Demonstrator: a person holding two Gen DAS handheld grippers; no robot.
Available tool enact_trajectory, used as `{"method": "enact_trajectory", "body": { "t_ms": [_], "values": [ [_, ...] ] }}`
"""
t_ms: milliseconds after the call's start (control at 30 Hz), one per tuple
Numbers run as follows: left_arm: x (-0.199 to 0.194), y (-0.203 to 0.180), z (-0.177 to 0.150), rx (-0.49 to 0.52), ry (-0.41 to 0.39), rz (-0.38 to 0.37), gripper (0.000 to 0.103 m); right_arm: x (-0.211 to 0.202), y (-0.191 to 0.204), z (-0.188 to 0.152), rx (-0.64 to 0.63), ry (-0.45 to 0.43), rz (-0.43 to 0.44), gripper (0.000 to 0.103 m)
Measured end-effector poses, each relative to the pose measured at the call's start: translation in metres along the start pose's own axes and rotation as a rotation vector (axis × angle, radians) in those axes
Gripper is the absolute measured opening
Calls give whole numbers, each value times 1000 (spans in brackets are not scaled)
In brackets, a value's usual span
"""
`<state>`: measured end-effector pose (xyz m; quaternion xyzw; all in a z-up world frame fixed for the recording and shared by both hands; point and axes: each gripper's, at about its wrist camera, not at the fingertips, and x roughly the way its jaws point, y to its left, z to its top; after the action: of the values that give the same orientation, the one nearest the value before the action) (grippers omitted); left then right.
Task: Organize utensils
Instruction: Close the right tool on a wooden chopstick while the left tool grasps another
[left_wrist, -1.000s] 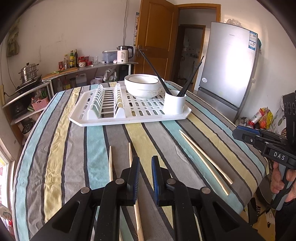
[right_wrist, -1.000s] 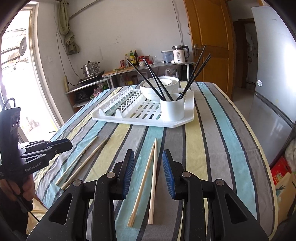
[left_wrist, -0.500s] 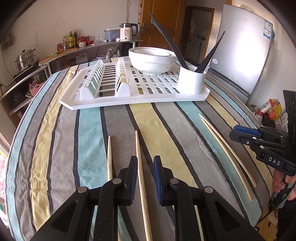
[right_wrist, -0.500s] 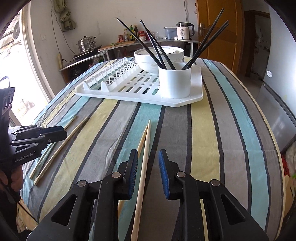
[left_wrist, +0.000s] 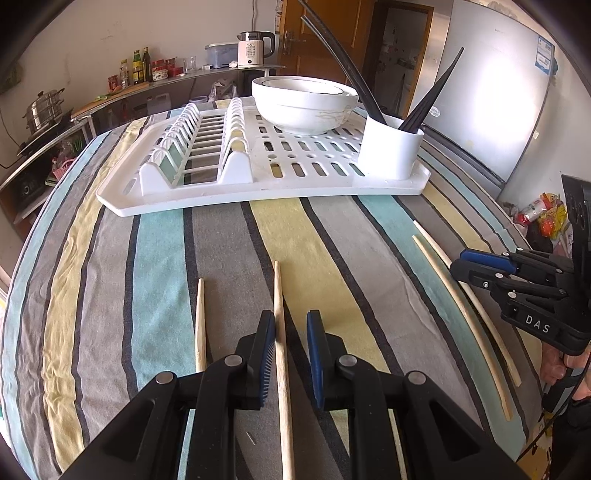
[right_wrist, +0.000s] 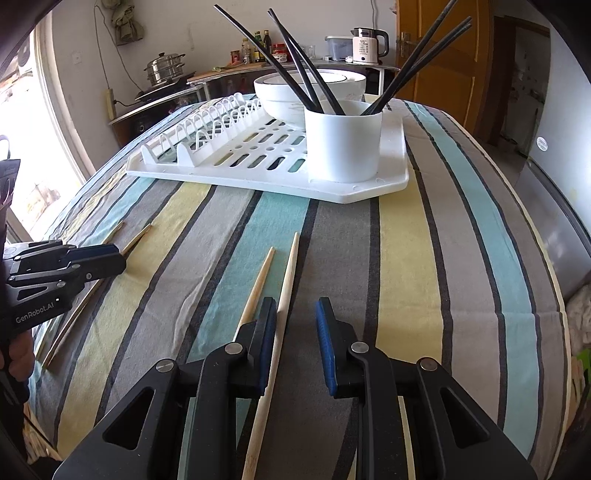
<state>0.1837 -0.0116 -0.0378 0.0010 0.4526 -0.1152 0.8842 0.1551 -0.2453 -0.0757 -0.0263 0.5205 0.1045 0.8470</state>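
Two pairs of light wooden chopsticks lie on the striped tablecloth. My left gripper (left_wrist: 291, 321) hangs low over one pair, open, with one chopstick (left_wrist: 277, 288) in the gap close to the left pad; its mate (left_wrist: 200, 317) lies outside to the left. My right gripper (right_wrist: 295, 310) is open over the other pair, with one chopstick (right_wrist: 288, 280) beside its left pad and the second chopstick (right_wrist: 258, 280) outside. A white utensil cup (right_wrist: 343, 144) holding black chopsticks (right_wrist: 295, 62) stands on the white drying rack (right_wrist: 258, 182).
A white bowl (left_wrist: 303, 107) sits on the drying rack (left_wrist: 184, 199) behind the cup (left_wrist: 391, 155). The right gripper (left_wrist: 460, 260) shows at the table's right edge, the left gripper (right_wrist: 120, 257) at its left. A fridge (left_wrist: 498, 92) stands to the right.
Both grippers have sunk toward the cloth and moved forward, so one chopstick now lies between each pair of jaws. The right jaws have narrowed; the left have widened slightly.
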Motion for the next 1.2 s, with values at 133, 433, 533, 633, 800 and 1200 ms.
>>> {"method": "enact_trajectory", "body": {
  "t_ms": [133,433,533,633,800,1200],
  "values": [
    [3,-3,2,16,-2,-1,17,3,1,7,-12,4,-13,23],
    [10,-14,7,97,-19,68,17,20,6,26,-43,35,-22,22],
    [11,-16,7,109,-27,84,17,23,8,29,-51,35,-27,14],
    [13,-16,9,106,-28,81,16,25,7,32,-50,40,-30,7],
    [14,-22,10,128,-24,89,5,25,8,32,-44,40,-23,6],
    [-12,-20,18,90,-60,51,5,-14,2,35,-16,-64,-10,6]
  ]
}}
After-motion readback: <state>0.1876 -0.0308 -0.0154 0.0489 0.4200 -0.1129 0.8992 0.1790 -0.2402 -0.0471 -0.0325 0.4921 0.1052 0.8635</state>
